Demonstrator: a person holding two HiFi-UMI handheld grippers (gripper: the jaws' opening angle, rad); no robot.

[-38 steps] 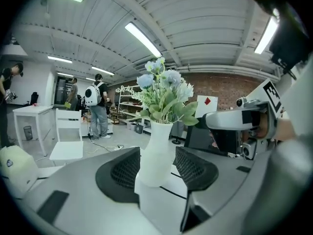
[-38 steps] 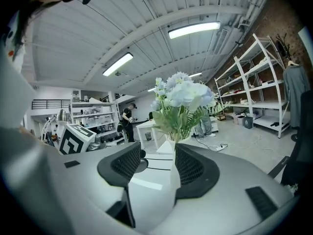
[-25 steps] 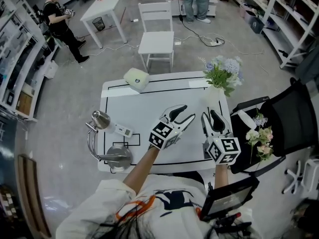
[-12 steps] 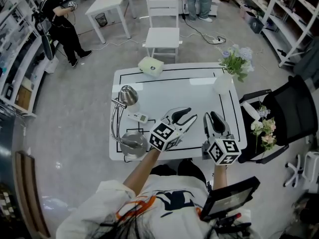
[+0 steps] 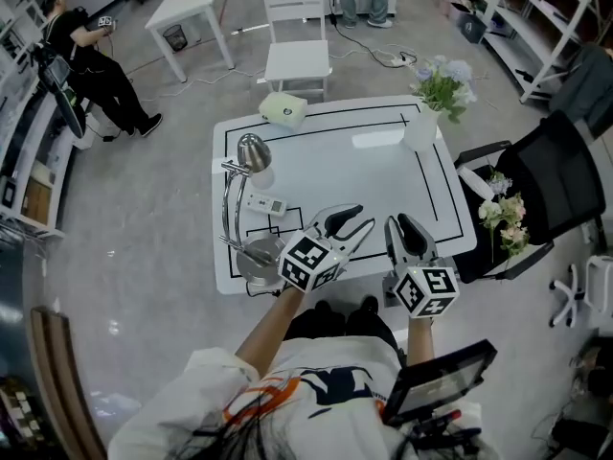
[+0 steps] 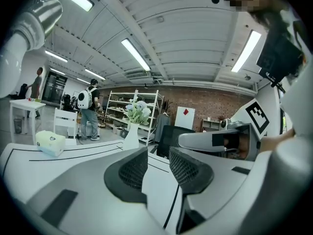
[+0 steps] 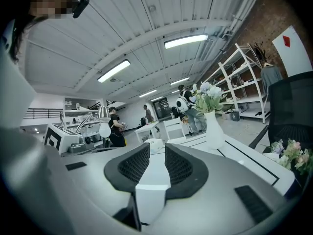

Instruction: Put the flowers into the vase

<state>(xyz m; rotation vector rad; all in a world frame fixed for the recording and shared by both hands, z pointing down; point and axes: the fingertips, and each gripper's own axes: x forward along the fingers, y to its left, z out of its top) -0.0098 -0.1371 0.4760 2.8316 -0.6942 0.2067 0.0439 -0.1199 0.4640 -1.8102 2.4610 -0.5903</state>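
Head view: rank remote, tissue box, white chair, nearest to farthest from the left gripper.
1. Remote, on the table just left of the left gripper, whose empty jaws have just been closing.
2. Tissue box, near the table's far left corner.
3. White chair, standing beyond the table's far edge.

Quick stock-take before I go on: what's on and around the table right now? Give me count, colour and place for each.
table: one, white with black lines, centre
vase: one, white, table's far right corner
bouquet: one, pale blue and green, in the vase
loose flowers: one bunch, cream and pink, on the black chair
black chair: one, right of the table
box: one, pale green, table's far left edge
desk lamp: one, silver, table's left side
small device: one, white, beside the lamp
white chair: one, beyond the table
left gripper, right gripper: white and black, over the near edge, jaws apart and just been closing, nothing between them
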